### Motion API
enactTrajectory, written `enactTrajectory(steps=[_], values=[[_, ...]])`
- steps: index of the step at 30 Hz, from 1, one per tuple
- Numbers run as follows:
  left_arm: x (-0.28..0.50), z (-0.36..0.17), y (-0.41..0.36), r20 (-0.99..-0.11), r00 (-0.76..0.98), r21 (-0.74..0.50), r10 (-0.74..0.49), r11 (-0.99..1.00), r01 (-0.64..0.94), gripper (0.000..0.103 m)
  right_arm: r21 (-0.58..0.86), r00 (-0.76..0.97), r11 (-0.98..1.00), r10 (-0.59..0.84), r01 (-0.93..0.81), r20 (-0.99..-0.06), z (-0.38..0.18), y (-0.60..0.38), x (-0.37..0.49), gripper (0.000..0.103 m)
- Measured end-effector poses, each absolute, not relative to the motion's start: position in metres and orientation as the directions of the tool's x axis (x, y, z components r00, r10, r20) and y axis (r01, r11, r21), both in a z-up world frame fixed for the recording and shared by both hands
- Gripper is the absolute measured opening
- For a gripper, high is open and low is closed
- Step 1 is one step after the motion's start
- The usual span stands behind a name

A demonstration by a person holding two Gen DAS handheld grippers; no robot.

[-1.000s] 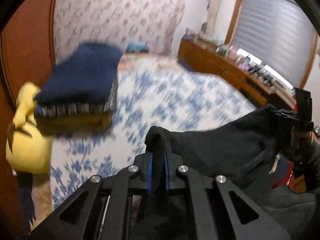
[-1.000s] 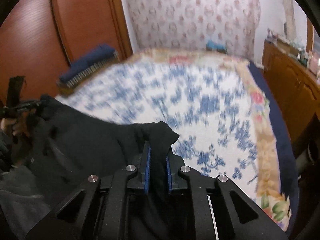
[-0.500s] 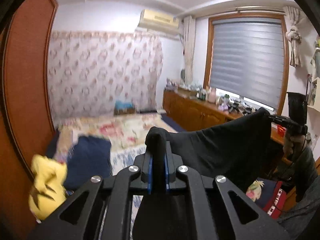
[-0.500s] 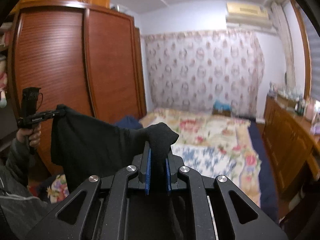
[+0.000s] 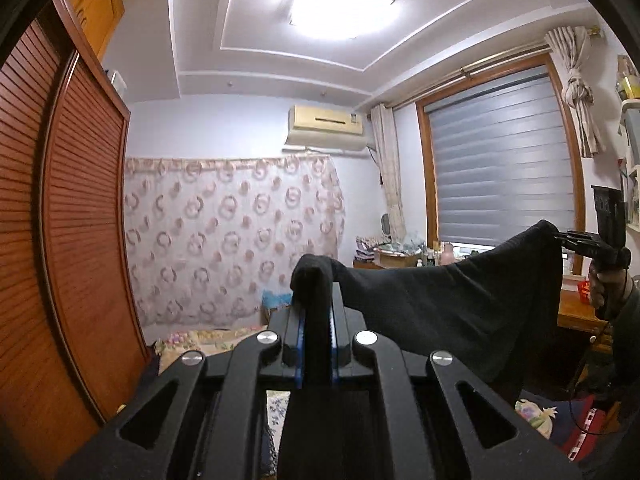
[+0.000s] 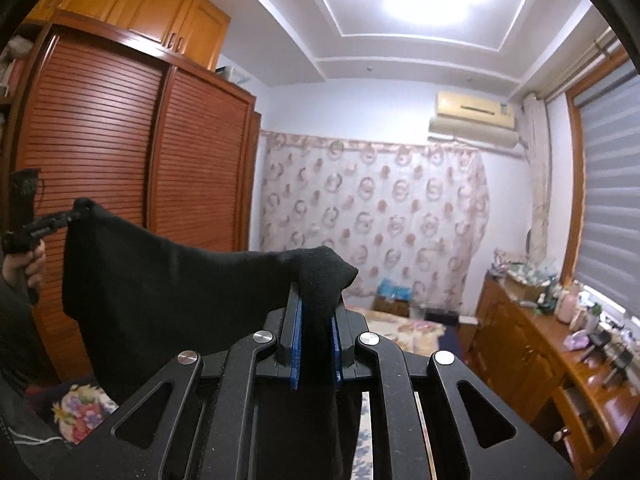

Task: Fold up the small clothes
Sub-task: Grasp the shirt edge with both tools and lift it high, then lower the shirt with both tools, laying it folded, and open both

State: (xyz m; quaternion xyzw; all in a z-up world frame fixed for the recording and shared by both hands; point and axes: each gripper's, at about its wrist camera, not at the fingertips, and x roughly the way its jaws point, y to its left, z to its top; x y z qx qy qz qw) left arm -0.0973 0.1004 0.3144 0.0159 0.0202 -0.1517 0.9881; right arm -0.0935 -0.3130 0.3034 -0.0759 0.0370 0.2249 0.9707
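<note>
I had a black garment [image 5: 448,304] stretched between my two grippers, held up in the air at about chest height in front of me. My left gripper [image 5: 315,312] was clenched on one top corner of it; the cloth bunched into a small knob above the blue pads [image 5: 299,344] and hung down between them. My right gripper [image 6: 316,320] was clamped on the other top corner in the same way, with a lump of black cloth poking out over its fingertips. In the left view I could see the right gripper far off at the right edge, with my hand [image 5: 606,284] wrapped round its handle, and the top edge of the garment sagging a little between the two corners. The rest of the cloth hung down freely below that edge. Behind the garment stood a slatted wooden wardrobe [image 6: 132,184] on the left, a patterned curtain [image 5: 232,240] across the far wall with an air conditioner [image 5: 326,130] above it, and a window blind [image 5: 500,160] on the right. A strip of flowered bedcover [image 6: 404,326] showed low down, well below the cloth.
</note>
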Motion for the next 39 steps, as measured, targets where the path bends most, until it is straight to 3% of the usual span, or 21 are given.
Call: enactTrajectory(steps=[9,14,18,23,27,36,39], values=[[-0.073,0.305,0.091,-0.055,0.958,0.036,-0.28,0.959,0.282,0.006,-0.174,0.916,0.901,0.381,-0.398,-0.125,0.3,-0.318,-0.091,0.009],[0.004,0.259,0.073,-0.15,0.968,0.068,-0.202,0.975,0.214,0.006,-0.177,0.921,0.916,0.32,-0.361,-0.221,0.278,-0.317,-0.038,0.009],[0.085,0.199,0.068,-0.25,0.949,0.065,-0.19,0.975,0.213,0.007,-0.2,0.908,0.919,0.265,-0.34,-0.325,0.221,-0.319,0.04,0.009],[0.206,0.093,0.056,-0.429,0.888,0.056,-0.166,0.976,0.21,0.007,-0.134,0.842,0.921,0.267,-0.366,-0.469,0.115,-0.324,0.151,0.009],[0.261,0.041,0.035,-0.536,0.831,0.048,-0.15,0.977,0.207,0.007,-0.094,0.786,0.933,0.234,-0.347,-0.572,0.037,-0.325,0.234,0.009],[0.31,0.005,0.017,-0.617,0.777,0.055,-0.127,0.978,0.203,0.008,-0.001,0.71,0.954,0.221,-0.299,-0.669,-0.029,-0.346,0.325,0.009],[0.32,0.003,0.019,-0.647,0.746,0.032,-0.155,0.973,0.23,0.013,0.008,0.694,0.955,0.221,-0.296,-0.685,-0.036,-0.344,0.334,0.01]])
